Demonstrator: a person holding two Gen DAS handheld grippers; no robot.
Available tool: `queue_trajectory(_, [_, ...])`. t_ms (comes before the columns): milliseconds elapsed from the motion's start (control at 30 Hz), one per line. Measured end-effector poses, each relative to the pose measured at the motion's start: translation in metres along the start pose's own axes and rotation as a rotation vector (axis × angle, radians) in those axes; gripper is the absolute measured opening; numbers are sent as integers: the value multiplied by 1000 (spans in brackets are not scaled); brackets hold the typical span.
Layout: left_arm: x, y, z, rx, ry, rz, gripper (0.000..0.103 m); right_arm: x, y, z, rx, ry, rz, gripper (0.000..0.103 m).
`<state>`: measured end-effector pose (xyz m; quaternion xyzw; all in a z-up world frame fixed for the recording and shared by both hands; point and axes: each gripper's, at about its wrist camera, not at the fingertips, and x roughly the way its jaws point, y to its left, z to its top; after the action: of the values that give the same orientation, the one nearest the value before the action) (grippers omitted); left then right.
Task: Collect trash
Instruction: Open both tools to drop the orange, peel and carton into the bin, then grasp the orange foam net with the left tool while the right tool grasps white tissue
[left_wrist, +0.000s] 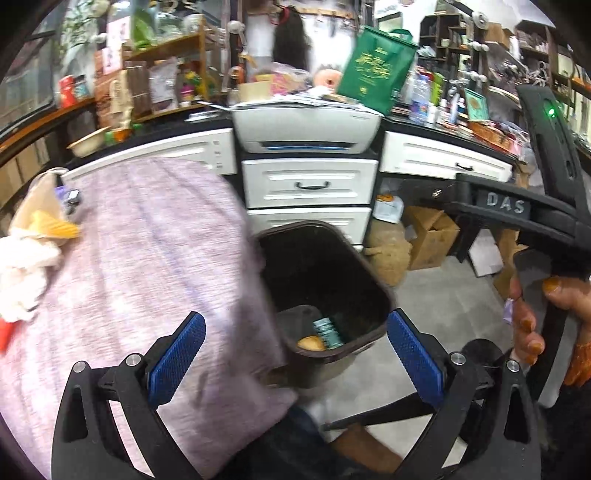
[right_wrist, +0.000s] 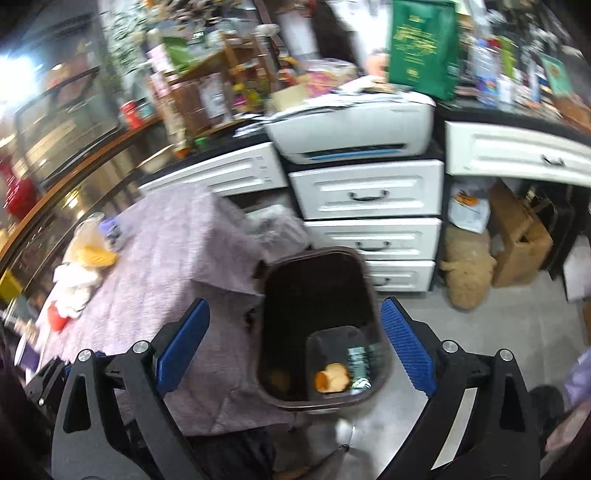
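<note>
Both my grippers hang over the dark bin (right_wrist: 317, 325) on the floor, which sits right beside the table with the pinkish cloth (left_wrist: 140, 251). Left gripper (left_wrist: 295, 354) is spread wide with nothing between the pads, same for the right gripper (right_wrist: 295, 347). Down in the bin: a yellowish crumpled scrap (right_wrist: 332, 376) and a teal wrapper (right_wrist: 360, 367) (bit blurry). More trash (left_wrist: 33, 240) sits on the cloth's far edge.

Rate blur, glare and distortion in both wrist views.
Left wrist: the cloth is smeared by motion, the bin fairly sharp, edges bowed by fisheye. Right wrist: the shelves blur heavily, glare blows out the upper left corner, and the bin stays readable.
</note>
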<state>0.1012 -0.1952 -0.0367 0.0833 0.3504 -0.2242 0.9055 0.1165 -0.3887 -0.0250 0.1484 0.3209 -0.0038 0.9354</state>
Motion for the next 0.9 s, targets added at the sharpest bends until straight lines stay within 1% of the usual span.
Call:
queue_trajectory(133, [-22,34,-5,-33,-19,63,97,4,39,4,-79,12,68,92])
queue_trajectory(267, [-44,70,-13,-90,-43,121,97,10,79,4,-151,40,140,92])
queue_trajectory(367, [-55,96,-20,-131,-42,172,97,17,110,1,-214,63,188,93])
queue_trajectory(533, [-70,147,-31,-210,-39,262,97,27,150,-1,-289,95,248,92])
queue_trajectory(700, [-81,202,-36,-317,-35,346,97,34,186,-3,-348,115,293,92])
queue_trajectory(767, [-83,224,-36,-359,-19,366,97,36,196,-4,-369,121,308,93])
queue_trajectory(900, [-81,266,-40,-419,8,370,97,40,216,-6,-408,129,335,92])
